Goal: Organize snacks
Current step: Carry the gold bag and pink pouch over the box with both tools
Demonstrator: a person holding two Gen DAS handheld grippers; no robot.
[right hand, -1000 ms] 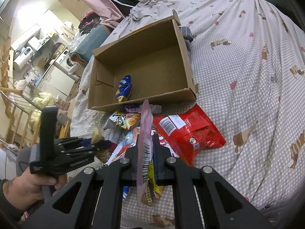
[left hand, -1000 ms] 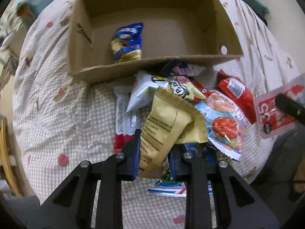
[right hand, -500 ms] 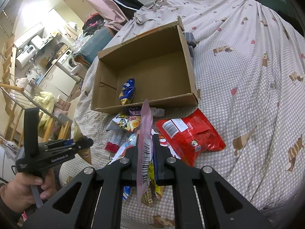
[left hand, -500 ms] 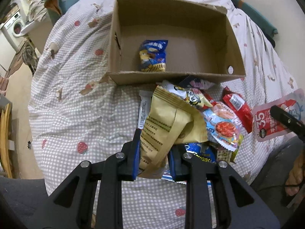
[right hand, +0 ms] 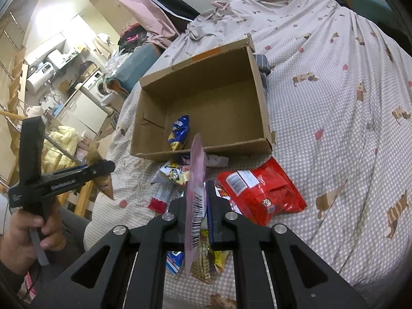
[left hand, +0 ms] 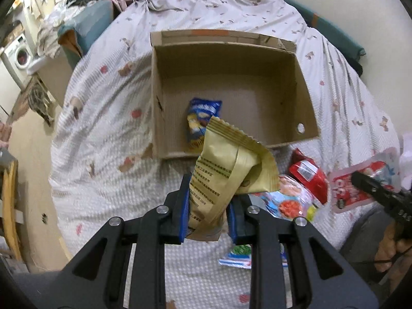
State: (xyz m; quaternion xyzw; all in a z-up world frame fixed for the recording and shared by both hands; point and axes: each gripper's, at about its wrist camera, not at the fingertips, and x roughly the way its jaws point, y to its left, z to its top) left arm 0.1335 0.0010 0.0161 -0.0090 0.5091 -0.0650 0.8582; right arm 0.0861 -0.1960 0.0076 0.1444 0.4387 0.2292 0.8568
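The left hand-held gripper (left hand: 207,212), pinching the tan snack packet (left hand: 226,177), has risen off the bed (left hand: 108,128) until the packet hangs before the cardboard box (left hand: 306,103), where a blue packet (left hand: 202,121) already lies. A drop into the box looks next. The right hand-held gripper (right hand: 197,215) stays clamped on a pink packet (right hand: 197,180) above the remaining pile.
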